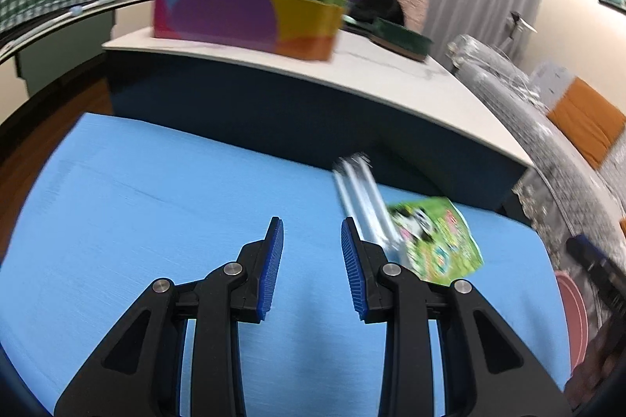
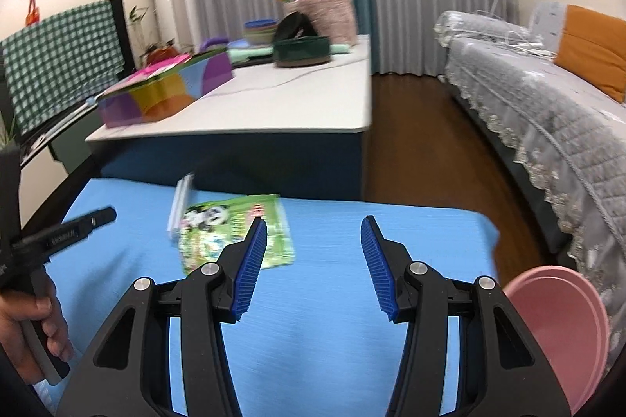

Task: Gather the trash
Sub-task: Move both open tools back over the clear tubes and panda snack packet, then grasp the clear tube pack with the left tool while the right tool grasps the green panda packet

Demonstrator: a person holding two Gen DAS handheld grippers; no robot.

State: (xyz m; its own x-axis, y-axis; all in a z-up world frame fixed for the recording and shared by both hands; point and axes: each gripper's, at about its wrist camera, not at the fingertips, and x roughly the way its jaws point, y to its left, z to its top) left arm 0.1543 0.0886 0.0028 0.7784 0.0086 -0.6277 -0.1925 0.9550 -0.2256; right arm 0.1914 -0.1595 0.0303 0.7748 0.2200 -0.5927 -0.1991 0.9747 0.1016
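A green snack wrapper with a panda print [image 1: 438,241] [image 2: 234,229] lies flat on the blue tabletop [image 1: 156,213] [image 2: 332,338]. A silvery wrapper [image 1: 364,194] [image 2: 180,205] lies against its far side. My left gripper [image 1: 312,233] is open and empty, just left of both wrappers. My right gripper [image 2: 313,229] is open and empty, its left finger over the green wrapper's right edge. A pink bin [image 2: 563,331] [image 1: 573,315] stands beside the table at the right.
A white-topped table [image 2: 274,104] [image 1: 391,76] stands behind, with a colourful box [image 1: 242,18] [image 2: 164,92], a dark green tin [image 2: 301,51] and bowls. A grey covered sofa [image 2: 547,104] with an orange cushion is at the right. The left gripper's handle and hand show in the right wrist view [image 2: 39,280].
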